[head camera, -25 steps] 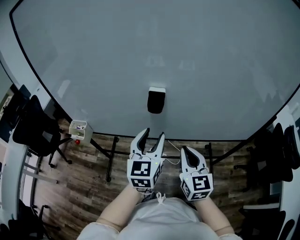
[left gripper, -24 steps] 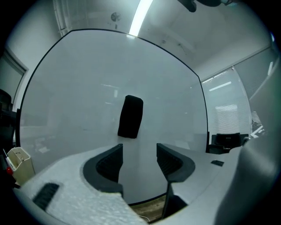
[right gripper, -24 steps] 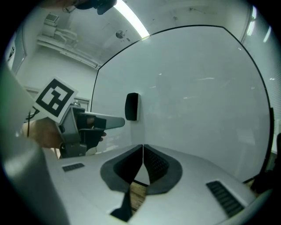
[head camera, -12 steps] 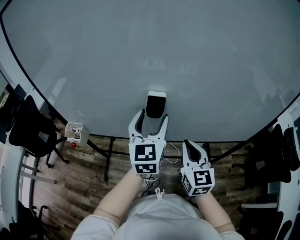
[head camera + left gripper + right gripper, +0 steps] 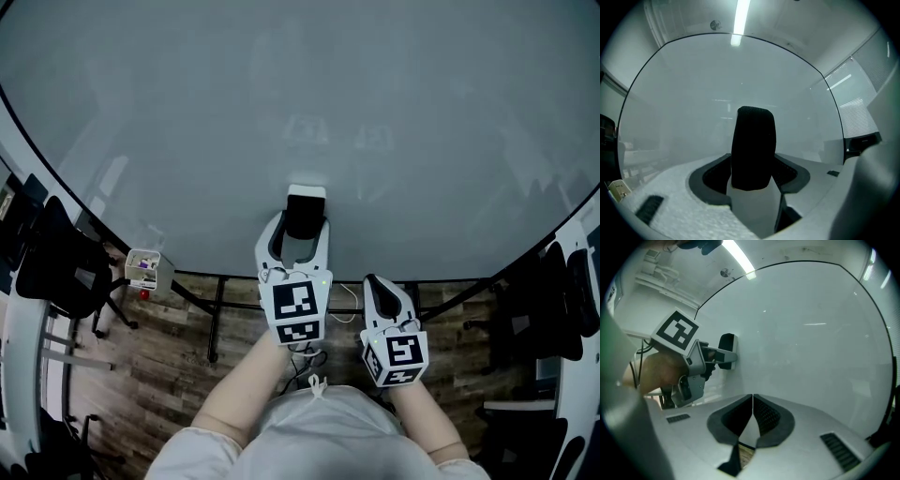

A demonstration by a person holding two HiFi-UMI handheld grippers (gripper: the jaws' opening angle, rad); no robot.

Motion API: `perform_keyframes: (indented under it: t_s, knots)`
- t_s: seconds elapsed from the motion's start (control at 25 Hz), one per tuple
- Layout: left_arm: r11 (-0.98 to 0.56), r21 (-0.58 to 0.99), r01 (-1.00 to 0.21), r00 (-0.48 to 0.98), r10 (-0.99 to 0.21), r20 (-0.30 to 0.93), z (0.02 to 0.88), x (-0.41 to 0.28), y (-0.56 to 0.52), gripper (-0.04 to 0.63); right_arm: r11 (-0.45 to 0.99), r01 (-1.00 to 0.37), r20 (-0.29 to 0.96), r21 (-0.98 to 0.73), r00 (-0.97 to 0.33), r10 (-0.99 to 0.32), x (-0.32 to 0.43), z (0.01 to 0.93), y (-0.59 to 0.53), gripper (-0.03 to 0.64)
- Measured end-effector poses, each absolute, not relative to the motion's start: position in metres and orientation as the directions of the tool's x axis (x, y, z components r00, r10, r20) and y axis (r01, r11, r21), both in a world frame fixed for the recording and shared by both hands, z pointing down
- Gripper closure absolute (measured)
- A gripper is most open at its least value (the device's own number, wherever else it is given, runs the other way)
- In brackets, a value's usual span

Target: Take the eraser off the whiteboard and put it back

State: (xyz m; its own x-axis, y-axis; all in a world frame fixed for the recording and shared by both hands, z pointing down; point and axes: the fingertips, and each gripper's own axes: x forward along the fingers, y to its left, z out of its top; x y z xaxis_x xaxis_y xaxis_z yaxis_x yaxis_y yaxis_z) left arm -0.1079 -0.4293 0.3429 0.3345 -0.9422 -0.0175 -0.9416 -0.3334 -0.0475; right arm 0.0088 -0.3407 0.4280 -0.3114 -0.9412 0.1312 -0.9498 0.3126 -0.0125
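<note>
On the whiteboard point(image 5: 300, 112), low and near the middle of its bottom edge: the eraser point(image 5: 306, 214), upright, dark with a pale top. Flanked by the left gripper point(image 5: 300, 230), jaws just closed in a little yet apart, pads beside its long sides, seemingly not pressing. Right gripper point(image 5: 382, 289) below the bottom edge, jaws together, empty. Probably light, stiff-bodied, soft-faced, likely clinging by magnet. Best pinched across the long sides at mid-height, then pulled squarely off to avoid twisting or slipping.
</note>
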Motion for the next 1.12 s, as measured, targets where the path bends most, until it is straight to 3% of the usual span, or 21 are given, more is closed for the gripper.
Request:
perform_keyframes:
  t_s: [0.76,1.12]
  knots:
    - [-0.415,-0.026,-0.909,0.416,-0.909,-0.031,0.345,-0.114,-0.388,0.344,0.324,-0.946,0.15,-0.025,-0.324,-0.934,-0.004,0.436,-0.324,0.589]
    - [-0.414,0.004,-0.91,0.412,-0.905,0.11,0.423,-0.14,-0.349,0.344,0.336,-0.94,0.156,-0.051,-0.34,-0.927,-0.021,0.441,-0.303,0.588]
